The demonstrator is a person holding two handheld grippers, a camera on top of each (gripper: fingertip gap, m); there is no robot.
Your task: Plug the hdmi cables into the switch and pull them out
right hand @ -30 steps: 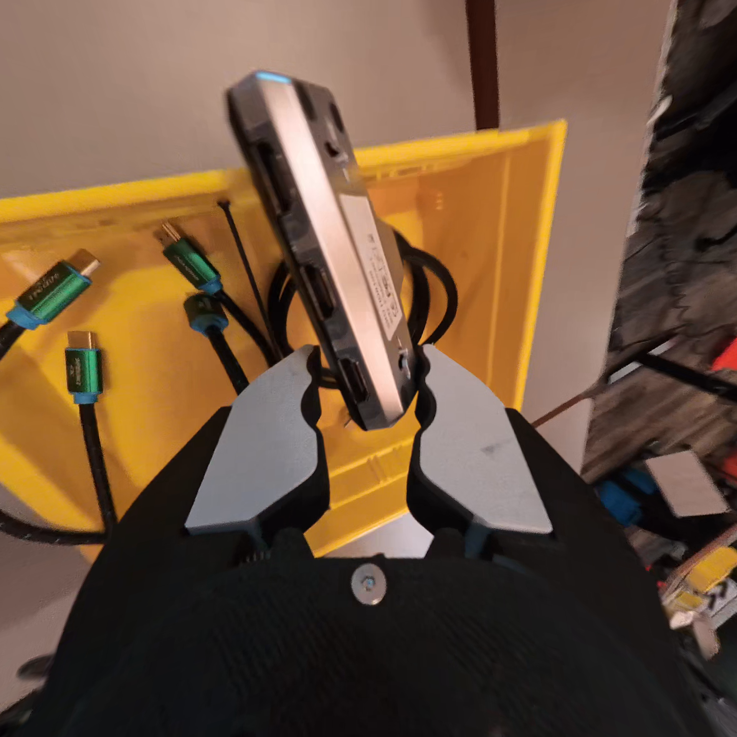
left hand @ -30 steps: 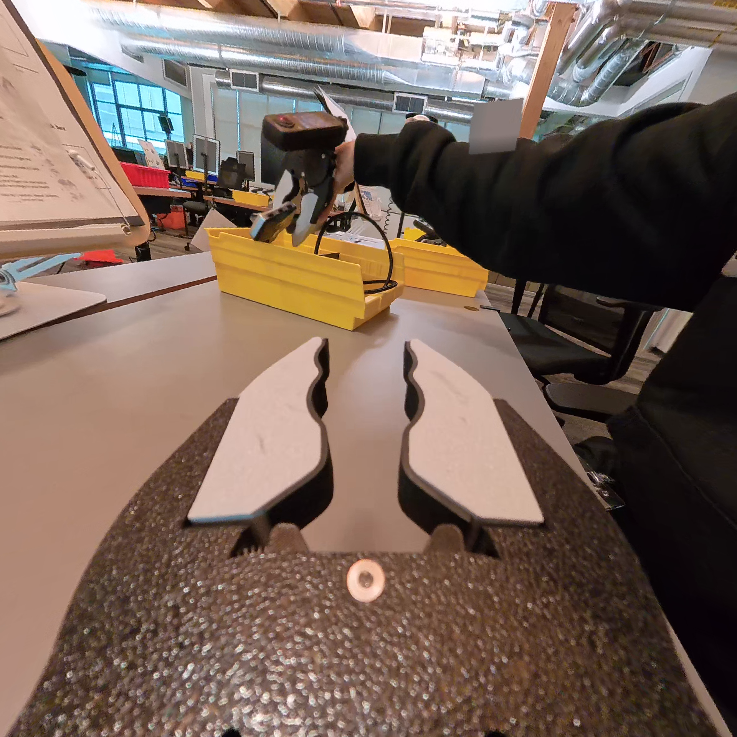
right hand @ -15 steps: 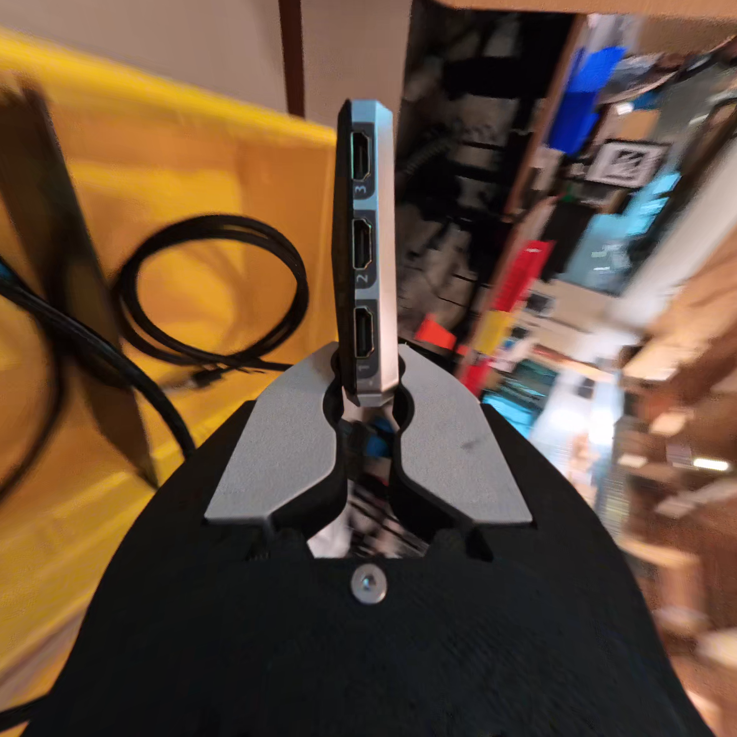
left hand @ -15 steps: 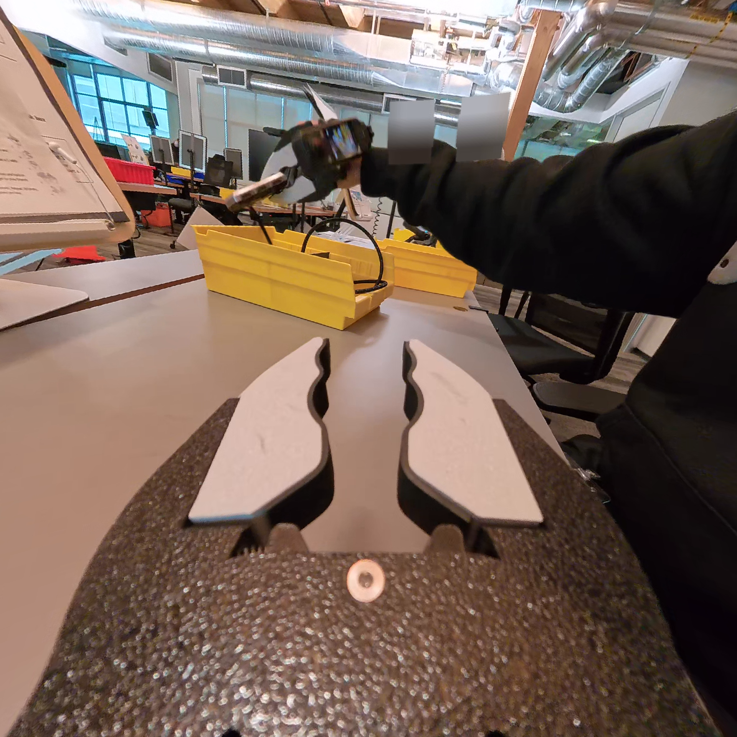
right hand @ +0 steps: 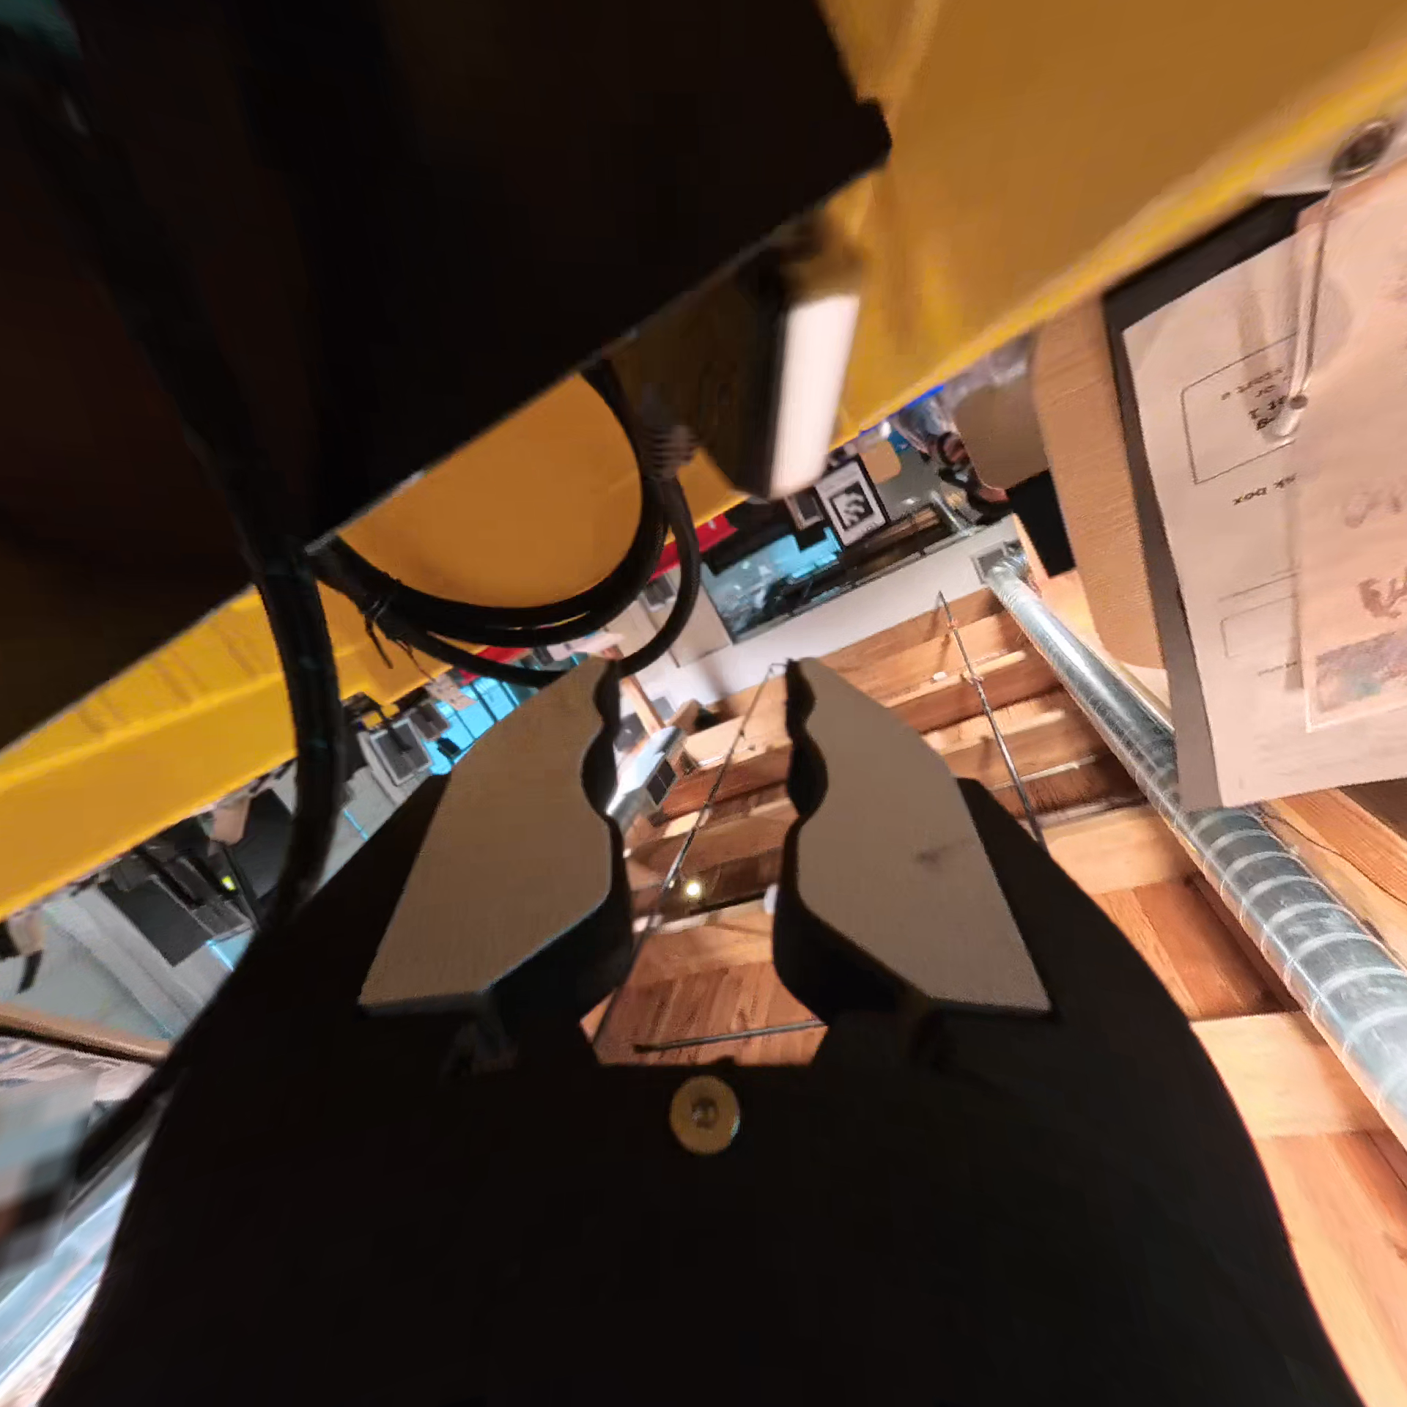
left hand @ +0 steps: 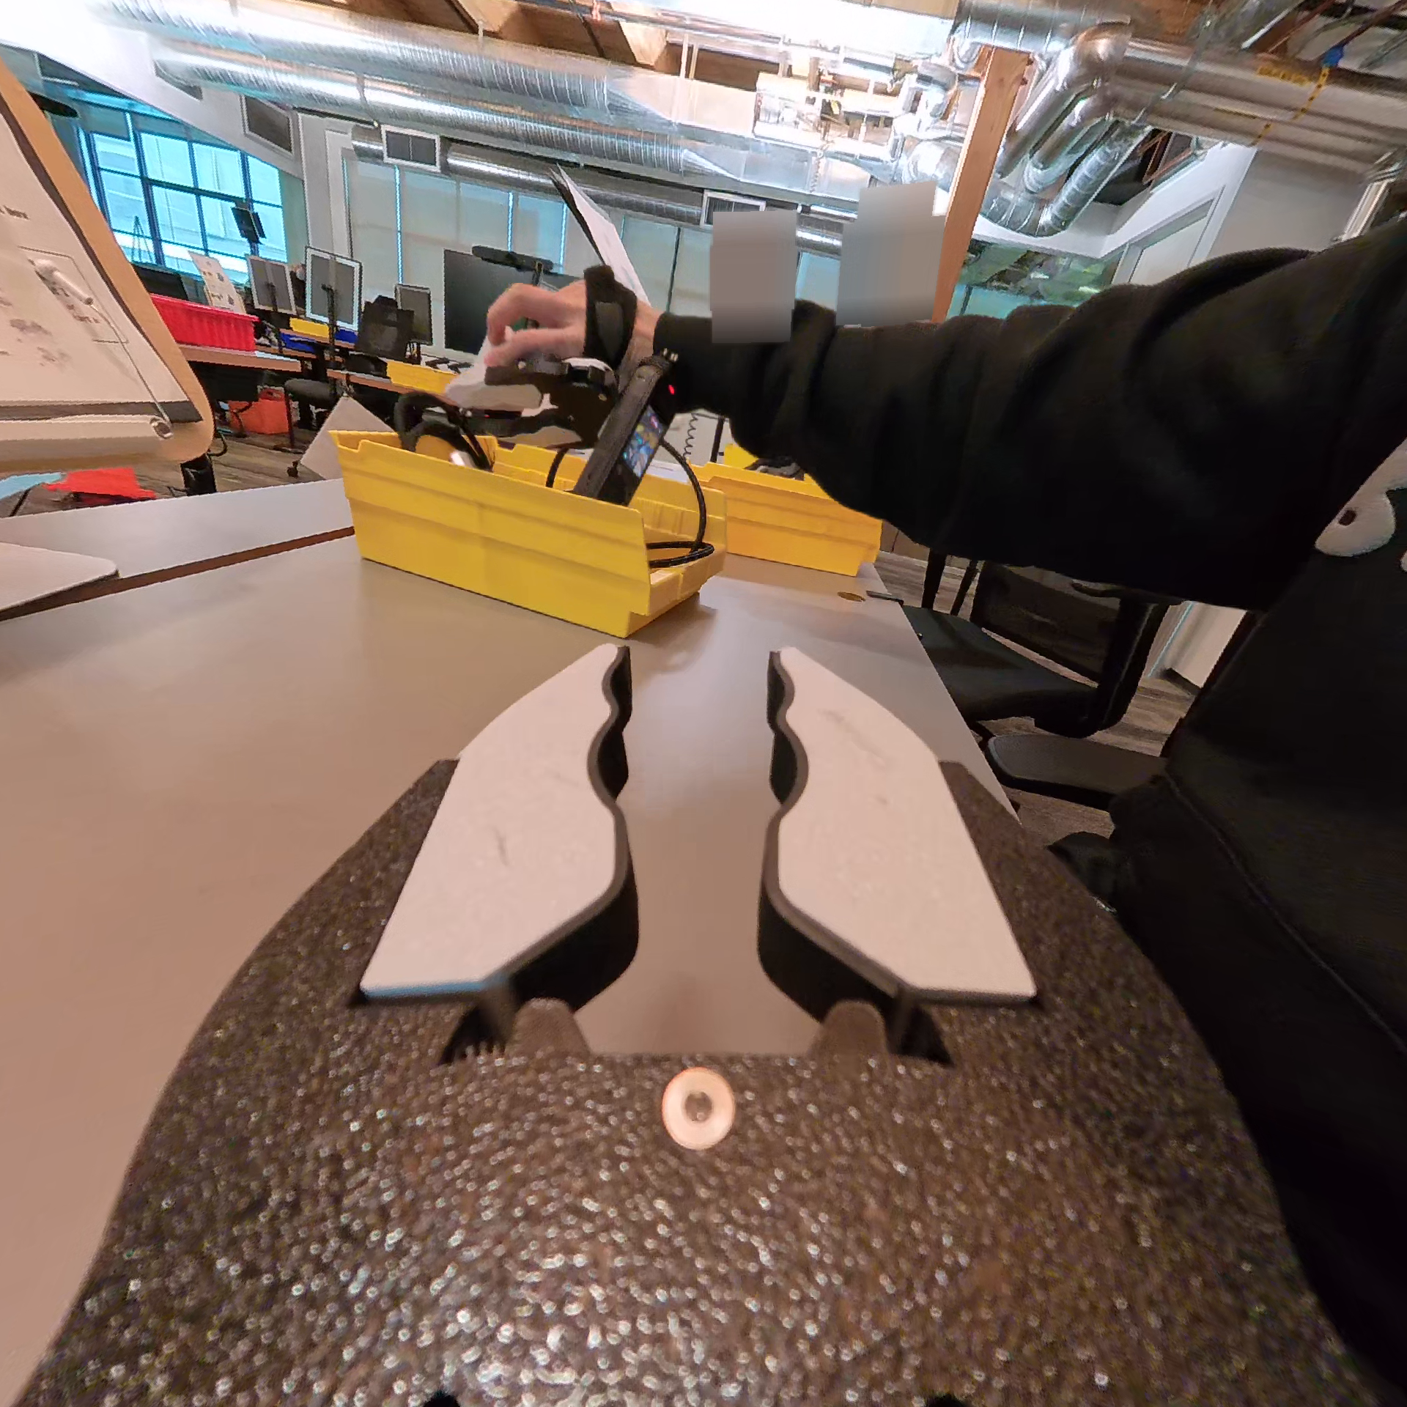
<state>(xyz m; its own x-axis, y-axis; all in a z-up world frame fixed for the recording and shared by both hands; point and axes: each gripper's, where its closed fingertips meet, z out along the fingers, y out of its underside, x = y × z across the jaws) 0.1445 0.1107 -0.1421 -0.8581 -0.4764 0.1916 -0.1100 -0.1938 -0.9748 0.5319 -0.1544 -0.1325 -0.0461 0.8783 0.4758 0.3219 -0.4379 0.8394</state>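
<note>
- Now, my right claw (right hand: 700,670) gapes empty, upended at the yellow bin (right hand: 1066,190), with the coiled hdmi cables (right hand: 533,617) just past its tips.
- Likely the switch (right hand: 807,381), blurred and silver-edged, sits in that bin.
- My left claw (left hand: 697,655) hovers open over the table (left hand: 190,723).
- Best to grip one plug squarely by its shell.

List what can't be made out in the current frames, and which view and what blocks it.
- Switch: not identifiable in either view; the right wrist view is motion-blurred, with a dark shape filling its top left.
- HDMI cables: plugs hidden behind the yellow bin wall in the left wrist view.
- Right gripper: in the left wrist view, a hand covers it.
</note>
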